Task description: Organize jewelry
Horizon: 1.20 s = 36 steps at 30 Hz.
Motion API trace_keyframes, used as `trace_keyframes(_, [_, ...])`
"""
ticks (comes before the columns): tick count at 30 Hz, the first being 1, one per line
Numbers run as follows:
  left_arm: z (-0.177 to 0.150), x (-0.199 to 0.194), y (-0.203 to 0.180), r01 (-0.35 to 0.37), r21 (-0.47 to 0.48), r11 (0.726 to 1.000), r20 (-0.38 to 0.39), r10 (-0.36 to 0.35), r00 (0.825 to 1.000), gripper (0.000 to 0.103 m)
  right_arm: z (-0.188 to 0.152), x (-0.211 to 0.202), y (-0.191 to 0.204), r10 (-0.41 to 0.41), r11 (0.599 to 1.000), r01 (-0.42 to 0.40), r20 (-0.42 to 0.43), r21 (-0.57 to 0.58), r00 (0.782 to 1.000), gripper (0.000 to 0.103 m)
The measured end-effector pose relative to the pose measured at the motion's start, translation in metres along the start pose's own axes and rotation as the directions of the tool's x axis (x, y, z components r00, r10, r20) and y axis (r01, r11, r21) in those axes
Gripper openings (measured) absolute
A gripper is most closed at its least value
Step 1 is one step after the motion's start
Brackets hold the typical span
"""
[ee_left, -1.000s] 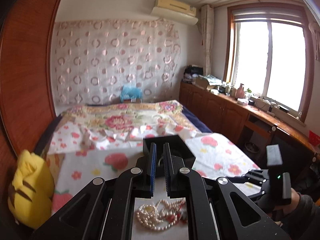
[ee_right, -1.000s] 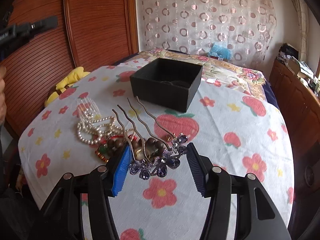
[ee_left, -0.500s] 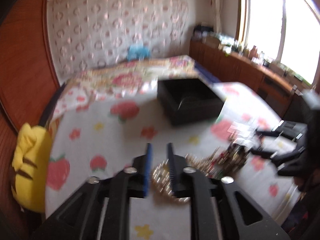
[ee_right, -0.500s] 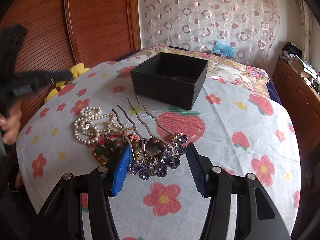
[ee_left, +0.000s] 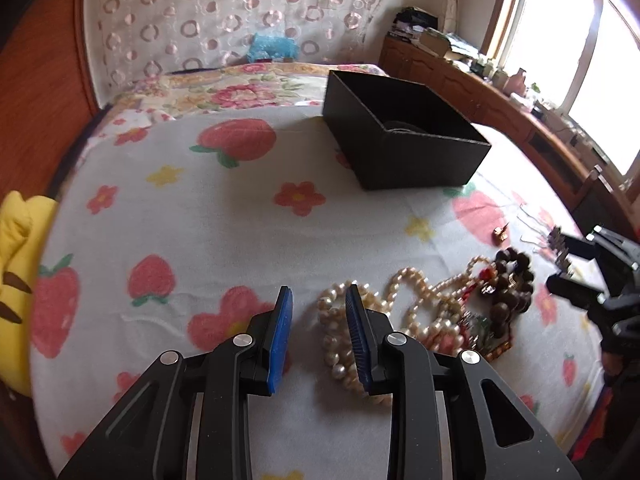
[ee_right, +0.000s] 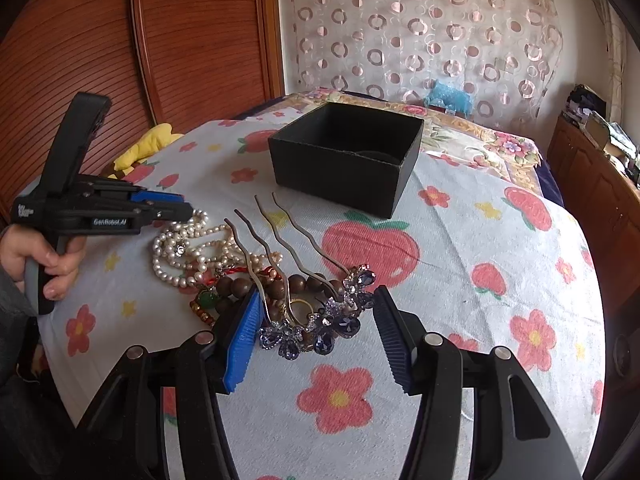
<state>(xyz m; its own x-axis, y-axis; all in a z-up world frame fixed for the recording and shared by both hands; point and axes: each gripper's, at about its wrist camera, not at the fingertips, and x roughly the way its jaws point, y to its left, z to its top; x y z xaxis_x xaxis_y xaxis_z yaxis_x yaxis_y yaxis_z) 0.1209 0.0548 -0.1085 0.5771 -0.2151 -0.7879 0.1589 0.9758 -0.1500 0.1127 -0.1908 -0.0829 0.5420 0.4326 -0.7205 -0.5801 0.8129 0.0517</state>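
Note:
An open black box (ee_left: 400,148) (ee_right: 344,160) stands on the strawberry-print cloth (ee_left: 200,240). Nearer lies a heap of jewelry: a pearl necklace (ee_left: 404,280) (ee_right: 180,248), a dark wooden bead bracelet (ee_left: 514,280) (ee_right: 300,282) and a blue-jewelled hair comb (ee_right: 320,324) with long metal prongs. My left gripper (ee_left: 318,292) (ee_right: 184,208) hovers low at the left edge of the pearls, jaws parted; pearls lie by its right finger, unpressed. My right gripper (ee_right: 318,292) (ee_left: 568,264) stands wide around the comb's jewelled head without pinching it.
A yellow plush toy (ee_left: 16,272) (ee_right: 148,144) lies at the bed's left edge by a wooden wardrobe (ee_right: 120,60). A small gold piece (ee_left: 500,234) sits apart near the box. Wooden cabinets (ee_left: 480,92) line the window side.
My left gripper has dropped from high above the bed down to the pearls, tilting downward, and its jaws have parted. The right gripper has stayed put around the comb.

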Motion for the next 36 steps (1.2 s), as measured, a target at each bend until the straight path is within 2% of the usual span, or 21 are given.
trace_keyframes(7, [0.010,0.007,-0.018,-0.078,0.111,0.991,-0.016,0.080,0.997,0.026,-0.001,0.001,0.000,-0.001,1.000,0.001,-0.002,0.001,1.000,0.058])
trace_keyframes(9, [0.010,0.008,-0.018,-0.078,0.117,0.990,-0.014,0.080,0.997,0.007,-0.003,0.003,0.000,0.000,1.000,0.000,-0.003,0.005,1.000,0.058])
trace_keyframes(14, [0.008,0.002,-0.017,-0.087,0.107,0.990,0.014,0.086,0.996,0.007,-0.005,0.005,-0.002,0.002,1.000,-0.002,-0.006,0.011,1.000,0.058])
trace_keyframes(18, [0.012,-0.026,-0.022,-0.081,0.087,0.993,0.102,0.072,0.992,0.007,-0.006,0.005,-0.002,0.001,1.000,-0.001,0.000,0.011,1.000,0.058])
trace_keyframes(21, [0.022,-0.056,-0.031,-0.076,0.082,0.994,0.187,0.060,0.981,0.007,-0.002,0.002,-0.002,-0.003,1.000,0.003,0.010,0.006,1.000,0.058])
trace_keyframes(26, [0.041,-0.107,-0.043,-0.049,0.076,0.996,0.316,0.022,0.949,0.007,0.009,-0.005,-0.002,-0.008,1.000,0.008,0.035,-0.001,0.999,0.058])
trace_keyframes(29, [0.053,-0.132,-0.049,-0.018,0.081,0.997,0.367,-0.014,0.930,0.007,0.019,-0.008,-0.005,-0.010,1.000,0.010,0.044,-0.001,0.999,0.058])
trace_keyframes(36, [0.084,-0.164,-0.068,-0.006,0.110,0.994,0.448,-0.044,0.893,0.007,0.041,-0.011,-0.014,-0.004,1.000,0.004,0.055,-0.008,0.998,0.058])
